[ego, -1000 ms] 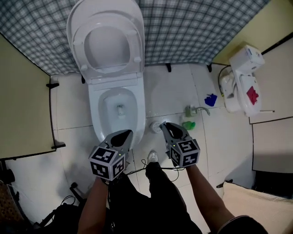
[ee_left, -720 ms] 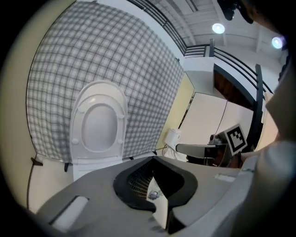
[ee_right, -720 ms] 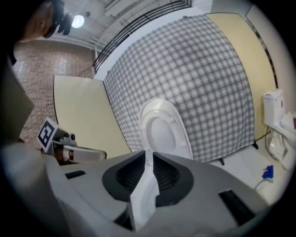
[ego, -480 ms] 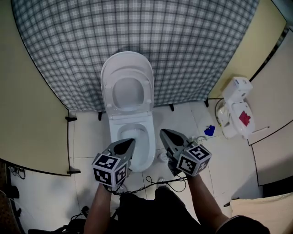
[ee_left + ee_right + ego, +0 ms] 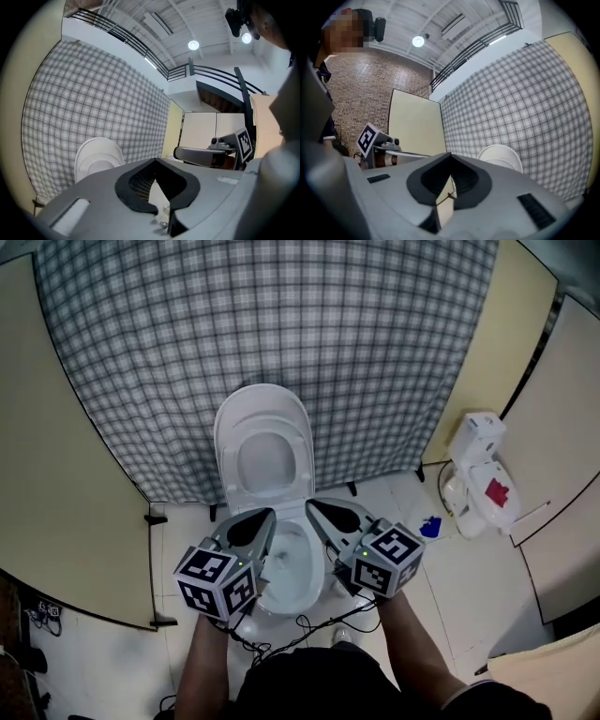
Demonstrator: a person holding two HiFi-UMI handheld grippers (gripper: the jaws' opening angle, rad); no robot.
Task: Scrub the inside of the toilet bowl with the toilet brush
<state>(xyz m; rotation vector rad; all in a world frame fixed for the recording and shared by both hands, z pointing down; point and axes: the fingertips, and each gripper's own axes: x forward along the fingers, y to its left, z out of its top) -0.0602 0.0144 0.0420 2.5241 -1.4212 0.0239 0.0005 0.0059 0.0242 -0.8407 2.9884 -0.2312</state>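
Note:
A white toilet stands against the plaid curtain with its lid and seat (image 5: 262,451) raised. Its open bowl (image 5: 292,568) lies between my two grippers. My left gripper (image 5: 264,515) hovers over the bowl's left rim, shut and holding nothing. My right gripper (image 5: 312,505) hovers over the right rim, also shut and empty. In the left gripper view the jaws (image 5: 154,160) meet at the tip, with the lid (image 5: 97,159) beyond them. In the right gripper view the jaws (image 5: 450,154) are closed, and the lid (image 5: 501,157) sits behind. No toilet brush shows in any view.
A plaid curtain (image 5: 281,334) hangs behind the toilet, between yellow partitions on the left (image 5: 56,474) and right (image 5: 483,371). A white unit with a red patch (image 5: 483,479) and a small blue thing (image 5: 430,527) lie on the floor at right. Black cables (image 5: 300,626) trail by my feet.
The head view has tilted up, so the toilet sits lower and smaller. Both grippers have risen and drawn together over the bowl. The floor items beside the toilet have gone behind the right gripper.

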